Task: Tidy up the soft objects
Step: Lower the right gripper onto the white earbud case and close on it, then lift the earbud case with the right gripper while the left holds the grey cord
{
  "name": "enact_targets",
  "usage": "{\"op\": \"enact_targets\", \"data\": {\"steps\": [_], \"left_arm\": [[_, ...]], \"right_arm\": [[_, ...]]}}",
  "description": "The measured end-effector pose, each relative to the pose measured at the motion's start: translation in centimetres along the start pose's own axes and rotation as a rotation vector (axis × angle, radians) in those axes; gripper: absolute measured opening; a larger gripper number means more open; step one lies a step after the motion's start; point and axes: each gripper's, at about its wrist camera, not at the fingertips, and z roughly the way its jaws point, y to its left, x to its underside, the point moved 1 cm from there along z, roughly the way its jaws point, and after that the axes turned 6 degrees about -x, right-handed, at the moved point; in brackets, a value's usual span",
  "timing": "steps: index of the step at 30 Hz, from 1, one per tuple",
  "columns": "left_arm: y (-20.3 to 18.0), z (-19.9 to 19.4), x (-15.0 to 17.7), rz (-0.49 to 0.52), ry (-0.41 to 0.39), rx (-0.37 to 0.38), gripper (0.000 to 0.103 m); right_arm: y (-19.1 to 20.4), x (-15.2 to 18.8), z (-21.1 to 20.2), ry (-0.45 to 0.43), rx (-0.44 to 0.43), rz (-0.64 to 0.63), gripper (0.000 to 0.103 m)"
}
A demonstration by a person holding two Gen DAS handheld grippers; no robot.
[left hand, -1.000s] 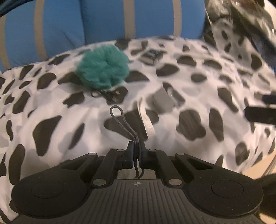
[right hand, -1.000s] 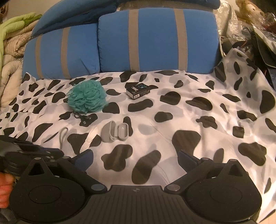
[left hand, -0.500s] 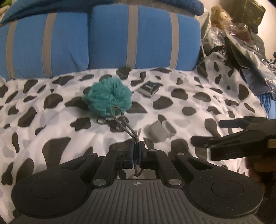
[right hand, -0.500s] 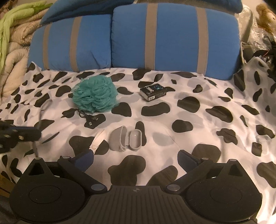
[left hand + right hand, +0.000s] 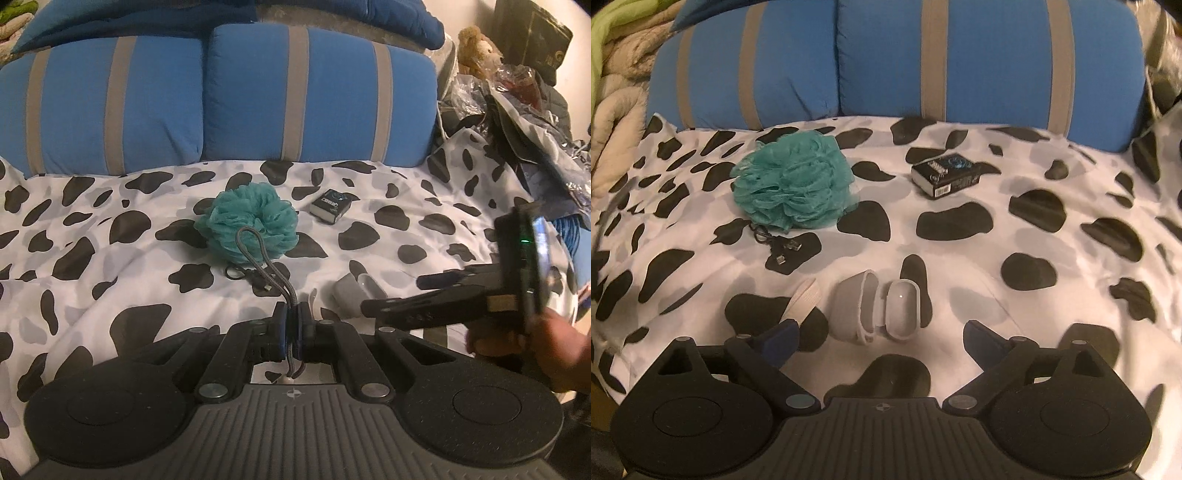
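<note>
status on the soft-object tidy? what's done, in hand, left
Done: nothing visibly sorted yet. In hand: left hand-held gripper is shut on a grey braided cord, lifted clear of the spotted cover. Right hand-held gripper, jaws just narrowing but open and empty, points at the grey silicone case. Left: that case, teal bath pouf, black cable, white strap, small box.

Left fingers (image 5: 277, 325) clamped, right fingers (image 5: 781, 338) spread.

My bed's cow-spotted sheet (image 5: 1052, 258) carries a teal mesh pouf (image 5: 792, 181) at ten o'clock, black box (image 5: 943, 173) at one, grey earbud case (image 5: 875, 310) centre.
</note>
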Motion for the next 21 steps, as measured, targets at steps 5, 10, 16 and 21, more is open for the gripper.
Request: {"op": "enact_targets", "data": {"steps": [5, 10, 16, 21], "left_arm": [[0.4, 0.3, 0.0, -0.005, 0.019, 0.004, 0.006], [0.6, 0.3, -0.1, -0.003, 0.022, 0.007, 0.006], [0.6, 0.4, -0.1, 0.002, 0.031, 0.01, 0.006], [0.3, 0.6, 0.0, 0.007, 0.039, 0.011, 0.006]], "right_arm": [[-1.0, -0.1, 2.6, 0.033, 0.019, 0.021, 0.092], [-1.4, -0.1, 4.6, 0.044, -0.03, 0.039, 0.091], [0.6, -0.2, 5.5, 0.049, -0.02, -0.071, 0.062], [0.8, -0.2, 5.3, 0.048, -0.019, -0.083, 0.042]]}}
